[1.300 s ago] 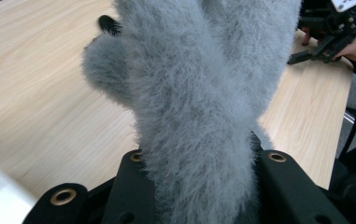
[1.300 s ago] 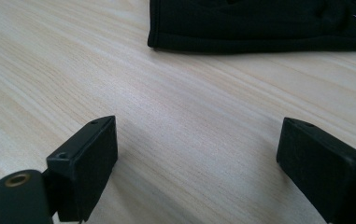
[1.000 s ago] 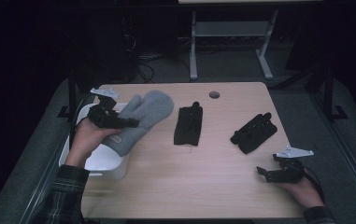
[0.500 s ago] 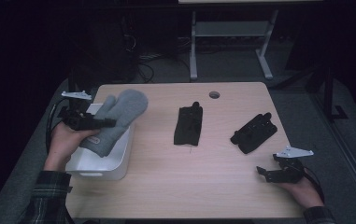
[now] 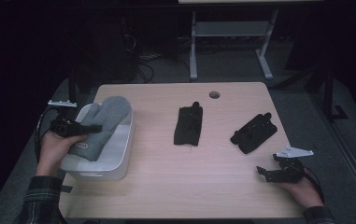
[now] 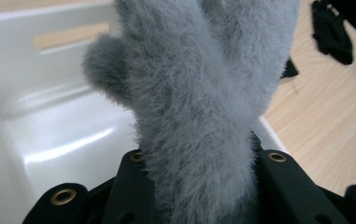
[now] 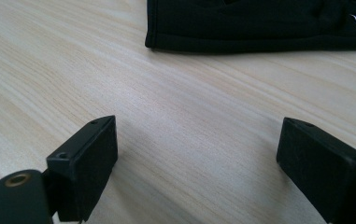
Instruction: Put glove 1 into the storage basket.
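Over the glossy white tub [image 5: 119, 154], fuzzy grey mitten [image 5: 102, 126] hangs.

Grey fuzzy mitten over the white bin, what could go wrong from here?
1. The grey mitten reaches past the far rim of the white bin; released now, its tip may drape over the edge.
2. The left tool pinches only the cuff end, so the fuzzy knit might slip early.

The grey mitten [image 6: 203, 107] is looking fluffy and woolly, the white bin [image 5: 119, 154] is showing glossy smooth plastic, and the table [image 5: 166, 186] is showing pale matt wood grain.
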